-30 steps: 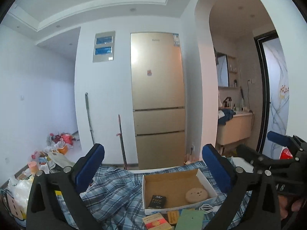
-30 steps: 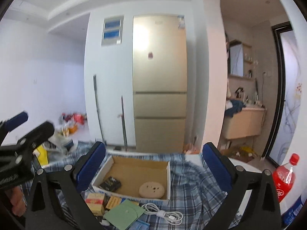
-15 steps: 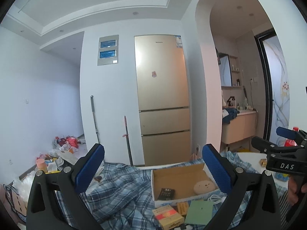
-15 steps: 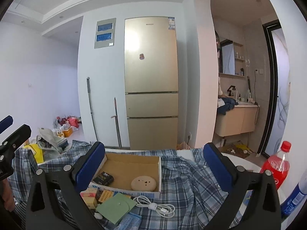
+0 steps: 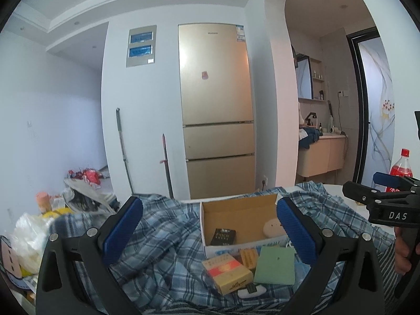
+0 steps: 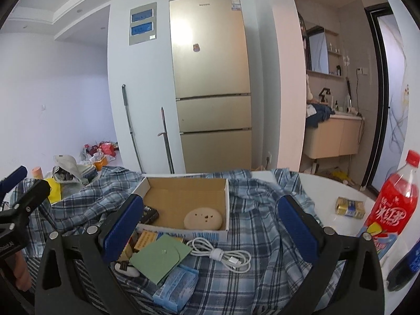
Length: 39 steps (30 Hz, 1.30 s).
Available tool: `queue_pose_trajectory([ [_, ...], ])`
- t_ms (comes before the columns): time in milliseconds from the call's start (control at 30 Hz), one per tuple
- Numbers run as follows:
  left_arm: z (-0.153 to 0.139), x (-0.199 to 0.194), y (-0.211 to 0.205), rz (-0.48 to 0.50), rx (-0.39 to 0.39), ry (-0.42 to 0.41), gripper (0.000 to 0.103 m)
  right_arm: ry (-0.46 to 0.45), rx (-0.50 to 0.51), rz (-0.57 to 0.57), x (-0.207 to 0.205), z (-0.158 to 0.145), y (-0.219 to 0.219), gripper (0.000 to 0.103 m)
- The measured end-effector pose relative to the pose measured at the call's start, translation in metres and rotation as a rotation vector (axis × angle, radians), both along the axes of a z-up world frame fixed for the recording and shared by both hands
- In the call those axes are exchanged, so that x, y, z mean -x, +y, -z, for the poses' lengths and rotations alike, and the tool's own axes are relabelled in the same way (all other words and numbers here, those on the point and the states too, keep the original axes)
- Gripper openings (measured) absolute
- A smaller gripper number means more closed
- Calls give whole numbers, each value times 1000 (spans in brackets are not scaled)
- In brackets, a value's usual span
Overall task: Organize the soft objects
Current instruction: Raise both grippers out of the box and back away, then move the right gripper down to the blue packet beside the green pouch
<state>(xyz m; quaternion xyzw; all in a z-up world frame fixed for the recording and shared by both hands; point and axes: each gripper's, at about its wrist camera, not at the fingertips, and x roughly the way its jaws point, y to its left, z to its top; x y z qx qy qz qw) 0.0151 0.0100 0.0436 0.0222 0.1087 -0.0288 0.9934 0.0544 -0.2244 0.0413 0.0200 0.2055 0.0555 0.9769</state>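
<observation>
A crumpled blue plaid shirt [image 5: 168, 239] lies spread over the table; it also shows in the right wrist view [image 6: 262, 225]. On it stands an open cardboard box [image 5: 236, 210], also in the right wrist view [image 6: 183, 199], holding a round beige pad [image 6: 203, 218] and a small black box [image 5: 223, 236]. My left gripper [image 5: 208, 232] is open above the shirt, in front of the box. My right gripper [image 6: 210, 229] is open and empty, also in front of the box.
Small packets [image 5: 227, 271], a green envelope [image 6: 160, 258], a white cable [image 6: 225, 254] and a blue tissue pack [image 6: 176, 287] lie on the shirt. A red bottle [image 6: 399, 199] and a gold packet [image 6: 350, 206] stand on the white table at right. Bags [image 5: 29, 236] pile at left.
Both grippers have tilted downward and drawn closer, so the box and the small items sit larger in view. Both stay open and empty.
</observation>
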Motion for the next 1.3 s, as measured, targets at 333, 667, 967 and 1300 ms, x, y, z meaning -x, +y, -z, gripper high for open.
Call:
queue_pose_trajectory([
  [333,45,-24,1,-19,-1,90,103,114,-4,-27,-17,32,3,102],
  [667,49,-32,3,-24,-4,145,103,209,25,-26,-27,54,10,87],
  [967,44,-23,6,9,34,133,98,404,-70,-221,-35,73,22,21],
  [1300,44,-20,1,11,13,123,98,574,62,-268,-43,111,48,10],
])
